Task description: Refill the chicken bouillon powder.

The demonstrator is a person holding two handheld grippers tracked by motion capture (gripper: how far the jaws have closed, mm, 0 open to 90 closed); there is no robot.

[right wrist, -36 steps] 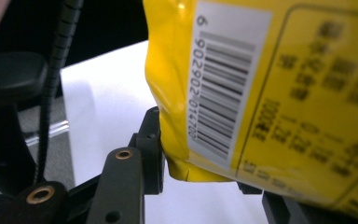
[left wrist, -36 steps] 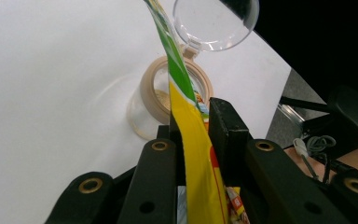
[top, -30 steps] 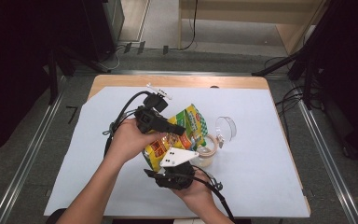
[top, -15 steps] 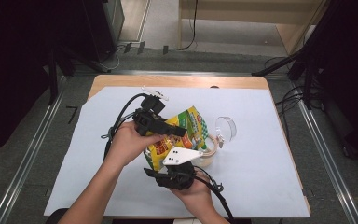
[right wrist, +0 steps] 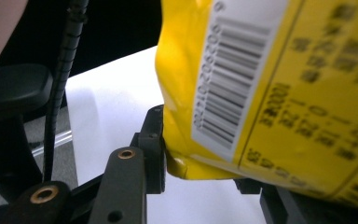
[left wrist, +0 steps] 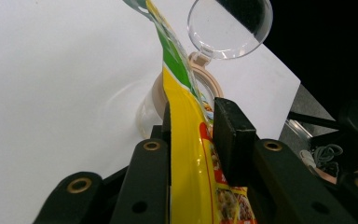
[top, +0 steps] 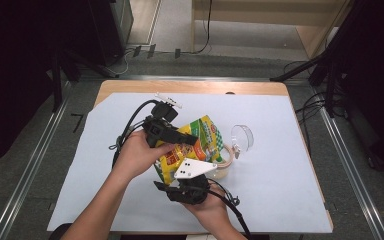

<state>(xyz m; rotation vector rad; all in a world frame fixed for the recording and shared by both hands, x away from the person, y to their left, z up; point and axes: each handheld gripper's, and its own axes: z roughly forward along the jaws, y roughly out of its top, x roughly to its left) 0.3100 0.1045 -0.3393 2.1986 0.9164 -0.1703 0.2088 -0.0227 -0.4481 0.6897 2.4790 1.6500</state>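
Left of centre in the high view: left tongs [top: 192, 140] in the left hand [top: 137, 155], jaws just closing, clamped on the yellow snack bag [top: 195, 145]. In the left gripper view, bag [left wrist: 191, 158] running up between both pads [left wrist: 228, 133], pinched thin, touching each side. Centre of the high view: bag held tilted above the white sheet [top: 280, 165] covering the surface, green printed end toward upper right. Below centre: right tongs [top: 182, 172] in the right hand [top: 207, 210], grey plate on top, gripping the bag's lower end. In the right gripper view, bag corner [right wrist: 182, 165] pressed against the left pad [right wrist: 156, 149], barcode face at upper right; other pad hidden behind the bag. Right of the bag: clear jar [top: 222, 165] with beige rim on the sheet, hinged clear lid [top: 242, 137] flipped open at its upper right. Jar [left wrist: 186, 93] directly beyond the bag in the left gripper view, lid [left wrist: 228, 23] at the top of the frame.
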